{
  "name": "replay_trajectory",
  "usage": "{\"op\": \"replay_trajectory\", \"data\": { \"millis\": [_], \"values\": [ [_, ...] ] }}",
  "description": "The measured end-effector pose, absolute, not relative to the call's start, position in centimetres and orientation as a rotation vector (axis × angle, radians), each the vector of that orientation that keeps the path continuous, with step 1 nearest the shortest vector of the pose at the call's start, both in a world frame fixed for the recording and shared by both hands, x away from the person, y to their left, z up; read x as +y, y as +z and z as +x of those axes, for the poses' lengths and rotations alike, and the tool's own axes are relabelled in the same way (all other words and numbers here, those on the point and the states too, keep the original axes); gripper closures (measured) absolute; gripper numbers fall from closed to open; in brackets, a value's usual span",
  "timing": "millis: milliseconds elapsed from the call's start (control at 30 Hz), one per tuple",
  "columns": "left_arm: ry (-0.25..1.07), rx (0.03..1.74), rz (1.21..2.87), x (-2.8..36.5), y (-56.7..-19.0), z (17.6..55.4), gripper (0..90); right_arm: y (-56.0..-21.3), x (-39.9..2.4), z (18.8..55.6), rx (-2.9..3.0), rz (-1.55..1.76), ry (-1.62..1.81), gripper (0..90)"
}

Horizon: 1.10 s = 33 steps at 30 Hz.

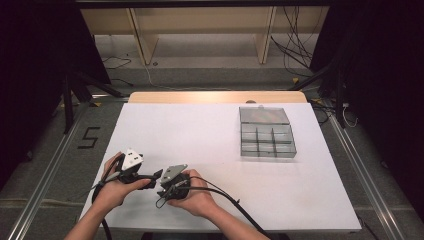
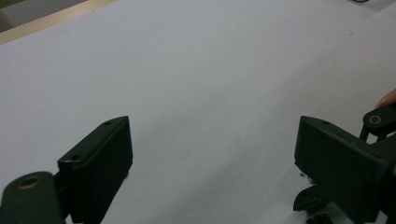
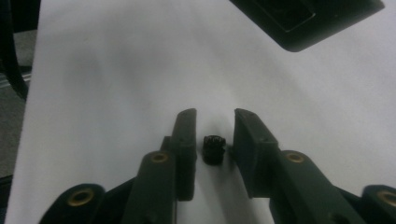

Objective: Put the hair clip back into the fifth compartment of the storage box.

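**Small black part between the right gripper's narrowed jaws**

High view: both grippers sit near the tabletop's [image 1: 210, 135] front edge, the left gripper [image 1: 159, 174] just beside the right gripper [image 1: 161, 193]; a clear compartment box [image 1: 266, 132] stands toward the far right corner.

Left gripper view: jaws spread wide, empty.

Right gripper view: a small black part [image 3: 214, 149] lies between the jaws, gaps showing on both sides, not clamped.

High view fixed above the near edge, facing forward and down, table [image 1: 200, 130] whole, both gripper views low, close over its white surface, shared with the high view.
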<state>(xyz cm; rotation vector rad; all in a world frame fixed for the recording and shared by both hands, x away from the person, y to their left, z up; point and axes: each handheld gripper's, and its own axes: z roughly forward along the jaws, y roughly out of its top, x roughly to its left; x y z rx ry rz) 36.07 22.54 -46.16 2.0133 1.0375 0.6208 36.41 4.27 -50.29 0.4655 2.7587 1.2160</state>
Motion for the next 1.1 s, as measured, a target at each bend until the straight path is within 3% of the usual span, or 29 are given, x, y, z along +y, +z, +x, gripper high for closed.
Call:
{"op": "replay_trajectory", "data": {
  "millis": [267, 1100],
  "values": [
    [0.623, 1.043, 2.008, 22.5, -46.2, 36.1, 10.8, -50.3, 4.3, 36.4, 2.739, 0.46, 1.204, 80.4],
    [0.627, 1.043, 2.007, 22.6, -46.1, 36.0, 10.8, -49.0, 2.1, 36.5, 2.688, 0.514, 1.236, 81.1]
  ]
}}
